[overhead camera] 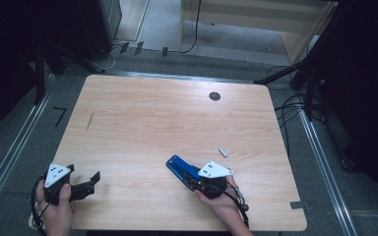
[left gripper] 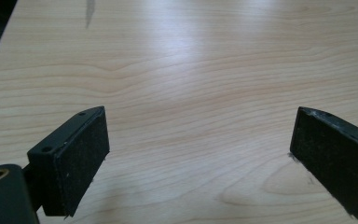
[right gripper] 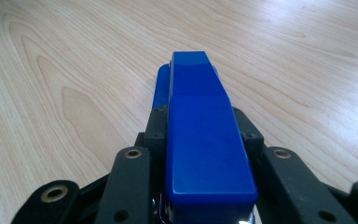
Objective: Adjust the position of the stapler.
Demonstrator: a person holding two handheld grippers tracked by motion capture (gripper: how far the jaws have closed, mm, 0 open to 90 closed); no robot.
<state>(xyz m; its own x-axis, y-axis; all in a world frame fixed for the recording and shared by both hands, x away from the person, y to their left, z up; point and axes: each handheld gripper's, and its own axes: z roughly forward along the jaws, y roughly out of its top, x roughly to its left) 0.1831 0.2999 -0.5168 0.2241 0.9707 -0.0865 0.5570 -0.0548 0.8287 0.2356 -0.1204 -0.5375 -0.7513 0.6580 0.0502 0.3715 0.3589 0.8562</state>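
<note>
Open wooden tabletop [overhead camera: 157, 123] across the far and middle stretch. Near the right edge, one small grey metal piece [overhead camera: 222, 152], apart from the blue stapler [overhead camera: 182, 169] clamped in the right gripper [overhead camera: 197, 181]. Bare wood between the left gripper [left gripper: 200, 154]'s wide-spread jaws. Dark grommet hole [overhead camera: 214, 96] flush near the far edge.

A light wood-grain bench [overhead camera: 142, 123] with rounded corners stands on a grey floor [overhead camera: 10, 162]. Near its far edge, right of centre, sits a small dark round spot [overhead camera: 215, 96]. A thin dark streak [overhead camera: 89, 121] marks the left part of the top. A small silvery piece [overhead camera: 223, 152] lies on the right part, apart from everything else. Black cables [overhead camera: 290, 105] trail over the floor beyond the right edge, and a pale wooden cabinet [overhead camera: 256, 14] stands at the back.
</note>
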